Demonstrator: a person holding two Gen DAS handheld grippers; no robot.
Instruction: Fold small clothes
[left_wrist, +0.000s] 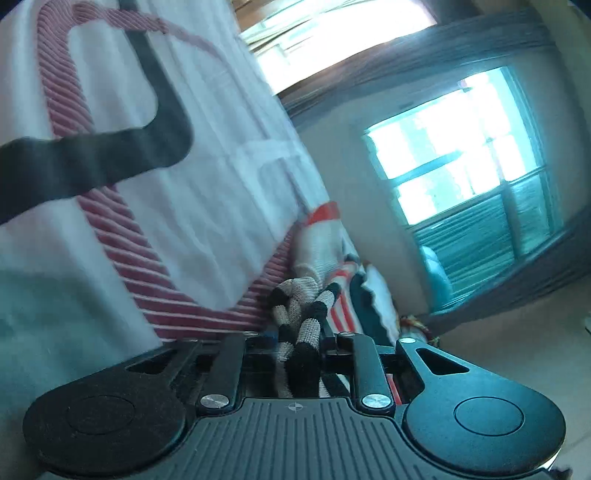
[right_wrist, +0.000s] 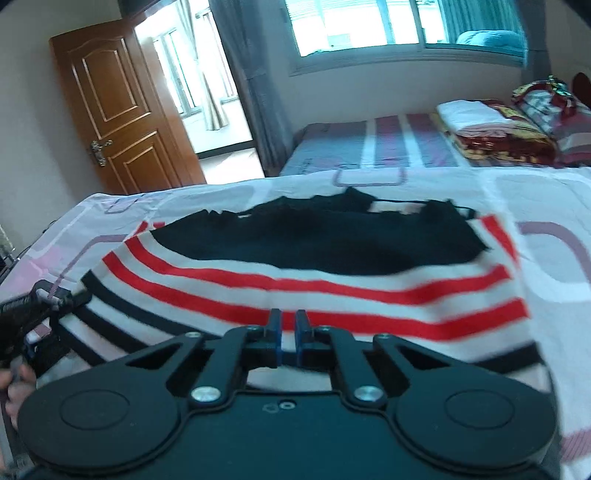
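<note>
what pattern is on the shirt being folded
Red, white and black stripes around a solid black middle on the shirt, clearest in the right wrist view.

No text, label, brand or number can be read in either view (a small crosshair mark (left_wrist: 296, 407) on the left gripper's ribbed body is the only sign).

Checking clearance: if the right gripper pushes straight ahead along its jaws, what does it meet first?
The striped garment. The right gripper has its jaws nearly together right at the red-and-white fabric on the bedsheet, so it likely meets that cloth at once; depth is unclear.
</note>
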